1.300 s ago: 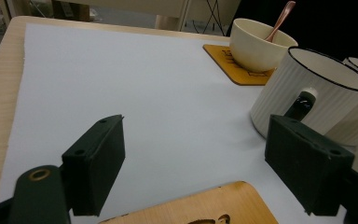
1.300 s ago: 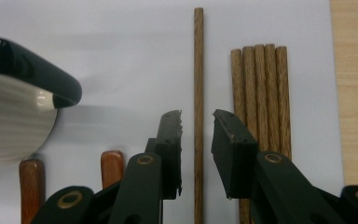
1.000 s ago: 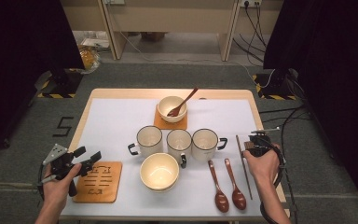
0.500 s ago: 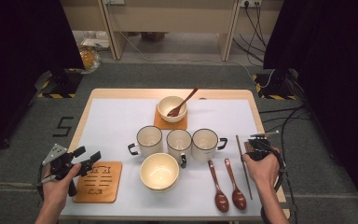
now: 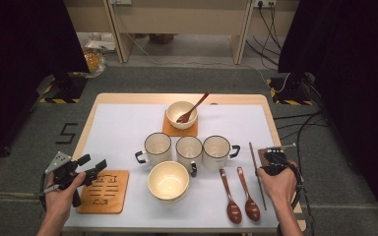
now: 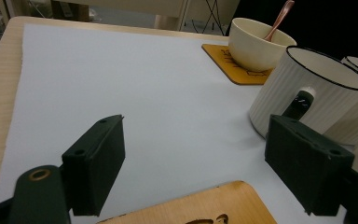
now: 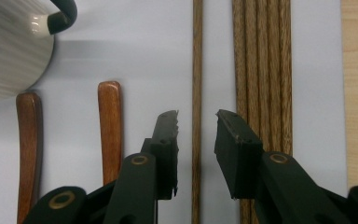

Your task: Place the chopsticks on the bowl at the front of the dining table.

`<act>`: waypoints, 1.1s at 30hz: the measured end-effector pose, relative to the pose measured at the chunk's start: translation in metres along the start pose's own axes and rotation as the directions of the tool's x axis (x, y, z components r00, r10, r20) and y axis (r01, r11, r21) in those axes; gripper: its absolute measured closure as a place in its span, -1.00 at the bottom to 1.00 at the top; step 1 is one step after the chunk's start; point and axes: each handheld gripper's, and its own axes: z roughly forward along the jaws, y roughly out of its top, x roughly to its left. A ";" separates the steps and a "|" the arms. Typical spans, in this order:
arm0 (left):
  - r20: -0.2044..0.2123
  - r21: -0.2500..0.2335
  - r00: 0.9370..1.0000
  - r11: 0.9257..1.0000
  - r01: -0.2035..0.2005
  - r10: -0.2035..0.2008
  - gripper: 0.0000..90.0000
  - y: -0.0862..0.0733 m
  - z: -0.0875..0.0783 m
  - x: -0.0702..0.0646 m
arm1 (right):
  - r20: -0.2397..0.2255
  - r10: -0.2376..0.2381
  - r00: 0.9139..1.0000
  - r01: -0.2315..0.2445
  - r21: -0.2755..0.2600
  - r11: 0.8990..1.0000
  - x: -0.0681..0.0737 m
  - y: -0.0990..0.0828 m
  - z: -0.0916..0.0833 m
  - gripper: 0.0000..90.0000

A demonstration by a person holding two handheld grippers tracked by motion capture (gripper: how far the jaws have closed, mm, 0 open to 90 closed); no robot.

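Note:
My right gripper points down at the table's right side. In the right gripper view its jaws straddle one loose wooden chopstick without touching it; they have just been opening. Several more chopsticks lie bundled just beside it. The loose chopstick also lies in the high view beside two wooden spoons. My left gripper hovers wide open and holds nothing, above the edge of a wooden coaster; its jaws face the left mug.
Three white mugs stand in a row mid-table. An empty cream bowl sits in front of them. A second bowl with a spoon in it rests on a coaster behind. A white mat covers the wooden table.
The right hand has shifted slightly over the chopsticks. The left hand and gripper have stayed where they were.

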 end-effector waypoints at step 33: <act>0.002 0.002 1.000 1.000 -0.001 0.001 -0.57 0.000 0.000 0.000 | 0.007 -0.023 1.000 0.023 0.055 0.998 0.000 -0.019 -0.003 0.56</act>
